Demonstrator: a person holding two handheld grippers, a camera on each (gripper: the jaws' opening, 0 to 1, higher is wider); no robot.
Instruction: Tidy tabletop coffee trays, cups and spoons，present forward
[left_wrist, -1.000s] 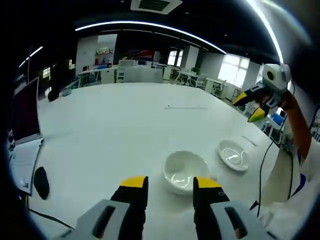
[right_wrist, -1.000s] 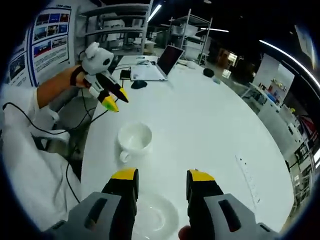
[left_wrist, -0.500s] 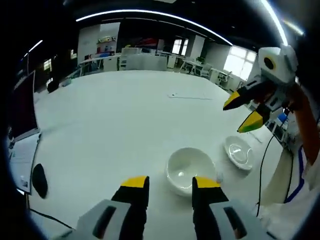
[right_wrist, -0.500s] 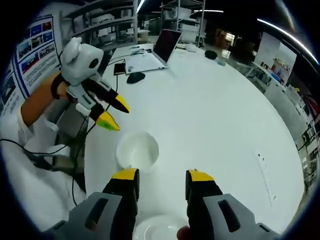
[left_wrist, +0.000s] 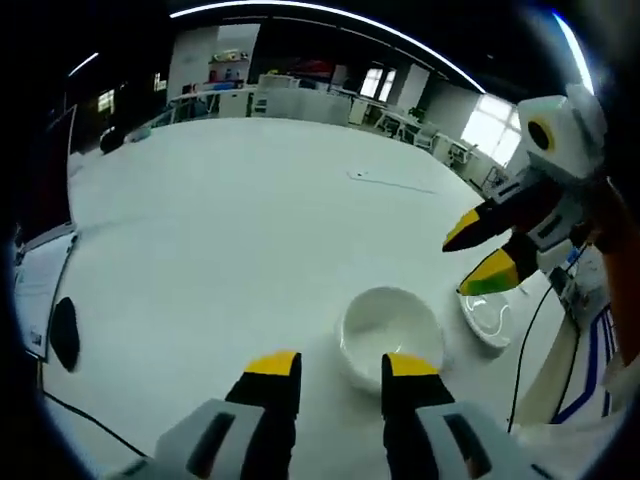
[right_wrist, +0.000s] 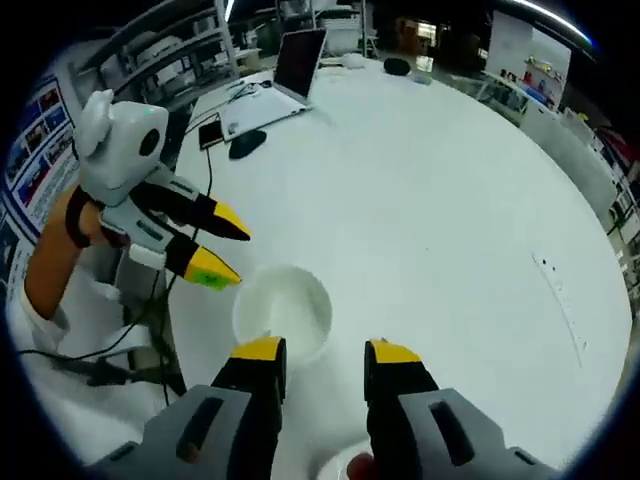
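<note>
Your left gripper hovers just short of the cup on the white table, its yellow-tipped jaws apart and empty. Your right gripper sits close over the cup too, jaws apart with nothing between them. Seen from the left gripper view, your right gripper hangs open just beyond the cup, above the saucer beside it. A laptop and a mouse lie well beyond the cup
</note>
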